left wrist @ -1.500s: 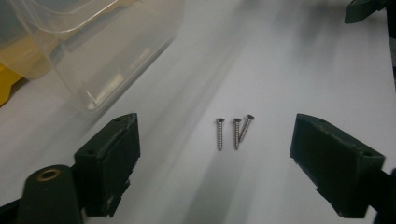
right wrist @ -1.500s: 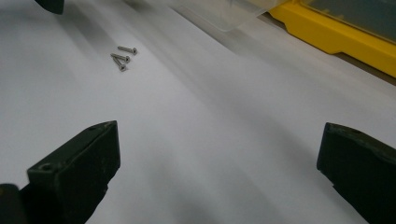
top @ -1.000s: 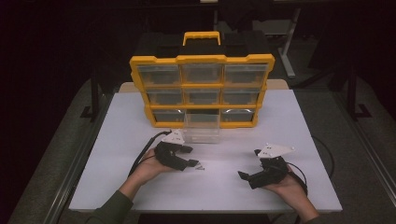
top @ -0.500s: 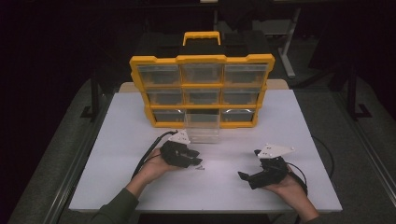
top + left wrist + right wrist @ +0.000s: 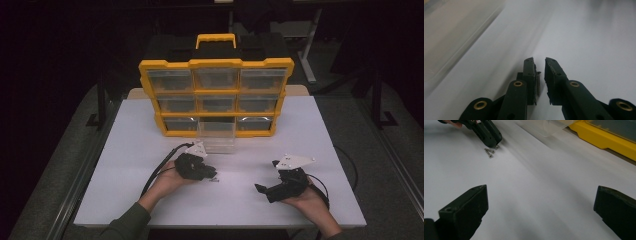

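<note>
My left gripper [image 5: 213, 175] rests low on the white table [image 5: 310, 140] in front of the organizer. In the left gripper view its jaws [image 5: 539, 60] stand a narrow gap apart, with a small dark screw [image 5: 538, 83] lying along the left pad and a sliver of table showing between it and the right pad. The right gripper view shows that gripper's tips [image 5: 493, 143] down on the table, one screw [image 5: 497, 146] at them and two more screws [image 5: 489, 152] just beside. My right gripper [image 5: 260, 189] [image 5: 541, 192] lies open and wide to the right, with nothing between its jaws.
A yellow organizer [image 5: 216, 64] with clear drawers stands upright at the back of the table. Its bottom middle drawer [image 5: 216, 136] is pulled out toward me, close behind the left gripper. A cable [image 5: 155, 172] trails from the left gripper.
My left gripper has slid a little to the right, onto the screws. The right gripper has stayed in place.
</note>
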Motion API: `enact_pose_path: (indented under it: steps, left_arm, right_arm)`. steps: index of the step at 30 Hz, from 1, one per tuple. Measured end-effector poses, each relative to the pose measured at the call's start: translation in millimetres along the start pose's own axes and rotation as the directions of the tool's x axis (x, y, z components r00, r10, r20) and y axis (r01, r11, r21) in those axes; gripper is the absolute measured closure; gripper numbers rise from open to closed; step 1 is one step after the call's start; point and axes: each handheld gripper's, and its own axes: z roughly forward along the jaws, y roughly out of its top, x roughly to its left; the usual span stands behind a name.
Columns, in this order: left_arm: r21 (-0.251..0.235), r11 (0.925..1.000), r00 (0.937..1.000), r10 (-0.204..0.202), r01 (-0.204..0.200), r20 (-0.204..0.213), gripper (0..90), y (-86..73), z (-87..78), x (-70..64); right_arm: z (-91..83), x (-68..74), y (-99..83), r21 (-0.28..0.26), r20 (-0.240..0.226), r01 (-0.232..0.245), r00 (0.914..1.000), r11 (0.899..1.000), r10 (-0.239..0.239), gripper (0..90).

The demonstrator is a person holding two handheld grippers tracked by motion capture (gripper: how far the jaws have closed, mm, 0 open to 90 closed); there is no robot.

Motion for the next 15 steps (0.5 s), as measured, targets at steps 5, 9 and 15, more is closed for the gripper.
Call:
enact_pose_path:
  steps: [5,9,15]
  left_arm:
    - [0.003,1.0,1.0,-0.003,0.003,0.004,82.2,-0.9,1.7,0.4]
    - [0.004,1.0,1.0,-0.001,0.001,-0.001,84.9,-1.0,2.1,0.6]
    - [0.004,1.0,1.0,-0.003,0.003,-0.001,87.2,-1.2,2.2,1.2]
  right_arm:
    - [-0.3,-0.2,0.1,-0.002,0.0,-0.001,1.0,1.0,0.001,0.0]
    - [-0.4,-0.2,0.1,-0.003,0.0,-0.001,1.0,1.0,0.001,0.0]
    - [-0.5,-0.3,0.0,-0.003,0.0,0.0,1.0,1.0,0.0,0.0]
